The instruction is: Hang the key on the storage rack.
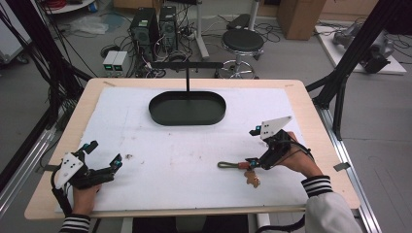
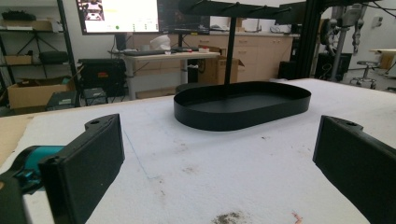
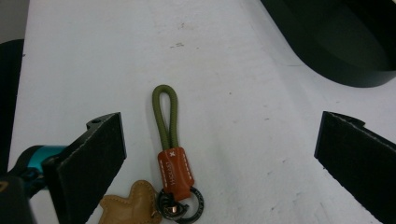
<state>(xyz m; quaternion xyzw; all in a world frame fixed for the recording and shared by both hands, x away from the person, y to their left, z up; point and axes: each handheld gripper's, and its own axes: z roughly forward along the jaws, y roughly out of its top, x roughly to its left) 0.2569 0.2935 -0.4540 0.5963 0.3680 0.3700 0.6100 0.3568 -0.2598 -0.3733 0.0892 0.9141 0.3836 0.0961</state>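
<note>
A keychain lies flat on the white mat: an olive cord loop, an orange leather tab, dark metal rings and a tan leather charm. My right gripper hovers right at its ring end, jaws open wide on either side of it, touching nothing. My left gripper rests at the mat's near left corner, open and empty. A black oval tray with an upright hanger post stands at the far middle, also seen from the left gripper as the tray.
The white mat covers most of the wooden table. A small dark stain marks the mat near the left gripper. Black frame struts rise at the right; a stool and computer towers stand beyond the far edge.
</note>
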